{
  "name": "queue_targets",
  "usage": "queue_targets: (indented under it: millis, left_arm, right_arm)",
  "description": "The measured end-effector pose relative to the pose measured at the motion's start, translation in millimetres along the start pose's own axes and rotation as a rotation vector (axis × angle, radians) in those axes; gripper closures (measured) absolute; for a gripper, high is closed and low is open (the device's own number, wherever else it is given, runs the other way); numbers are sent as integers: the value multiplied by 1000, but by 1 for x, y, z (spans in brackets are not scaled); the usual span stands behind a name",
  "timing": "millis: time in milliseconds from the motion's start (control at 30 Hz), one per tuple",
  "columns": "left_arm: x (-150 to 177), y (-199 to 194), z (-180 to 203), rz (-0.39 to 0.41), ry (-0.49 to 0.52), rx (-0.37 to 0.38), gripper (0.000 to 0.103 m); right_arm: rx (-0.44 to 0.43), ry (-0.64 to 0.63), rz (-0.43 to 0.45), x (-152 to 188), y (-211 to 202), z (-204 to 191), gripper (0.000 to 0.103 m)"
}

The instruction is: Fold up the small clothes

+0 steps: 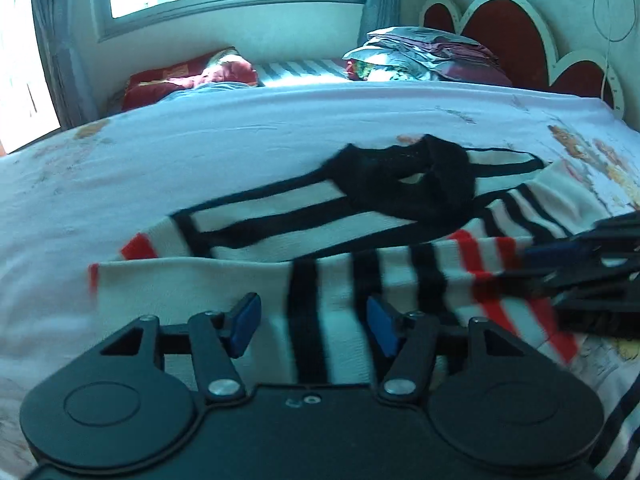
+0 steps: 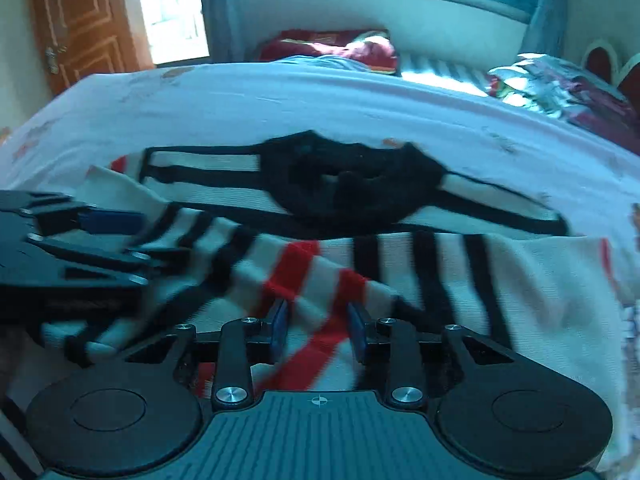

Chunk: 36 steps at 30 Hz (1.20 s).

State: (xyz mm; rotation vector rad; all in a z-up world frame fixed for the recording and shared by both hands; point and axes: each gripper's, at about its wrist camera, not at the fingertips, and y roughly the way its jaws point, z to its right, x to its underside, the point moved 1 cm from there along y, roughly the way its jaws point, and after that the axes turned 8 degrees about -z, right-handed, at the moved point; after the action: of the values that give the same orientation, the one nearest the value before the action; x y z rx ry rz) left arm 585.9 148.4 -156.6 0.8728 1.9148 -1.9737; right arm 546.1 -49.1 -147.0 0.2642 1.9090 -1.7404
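A small white sweater with black and red stripes (image 1: 248, 280) lies on the bed, its black collar (image 1: 404, 184) toward the far side. It also shows in the right wrist view (image 2: 440, 276), collar (image 2: 344, 184) at the centre. My left gripper (image 1: 312, 324) has its blue pads apart, with a folded striped sleeve lying between them. My right gripper (image 2: 318, 330) also has its pads apart around a bunched red-striped fold of the sweater. Each gripper shows in the other's view, the right one (image 1: 592, 256) at the right edge and the left one (image 2: 80, 248) at the left edge.
The bed has a pale printed sheet (image 1: 240, 140). A red pillow (image 1: 188, 76) and a pile of folded bedding (image 1: 432, 56) lie at the far side under a window. A red heart-shaped headboard (image 1: 516, 24) stands at the right. A wooden door (image 2: 72, 20) is at the left.
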Motion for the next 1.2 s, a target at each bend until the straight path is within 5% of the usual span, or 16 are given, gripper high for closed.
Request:
queue_targets:
  millis: [67, 133, 200, 333, 433, 533, 600, 633, 833, 933, 1200]
  left_arm:
    - [4, -1, -31, -6, -16, -103, 40]
    - [4, 1, -57, -12, -100, -9, 35]
    - [-5, -6, -57, 2, -98, -46, 46]
    - [-22, -9, -31, 31, -75, 25, 44]
    - [-24, 7, -13, -12, -30, 14, 42]
    - [-17, 12, -36, -10, -73, -33, 40]
    - [-12, 4, -58, -12, -120, -49, 40]
    - [-11, -3, -60, -9, -144, -49, 48]
    - [2, -26, 15, 24, -66, 65, 43]
    - [16, -14, 41, -22, -38, 13, 43]
    - [23, -17, 41, -6, -29, -13, 38]
  right_arm:
    - [68, 63, -6, 8, -4, 31, 79]
    - [30, 88, -21, 6, -5, 39, 79]
    - [81, 70, 15, -3, -15, 28, 79]
    - [-103, 189, 60, -24, -12, 3, 79]
    - [-106, 136, 23, -33, 13, -30, 79]
    - [-2, 129, 33, -29, 17, -24, 79]
    - [175, 114, 34, -17, 12, -5, 78]
    - [148, 133, 26, -13, 9, 5, 78]
    - [-71, 158, 84, 1, -25, -10, 78]
    - [-65, 110, 9, 10, -11, -29, 78]
    - [-39, 75, 26, 24, -10, -30, 79]
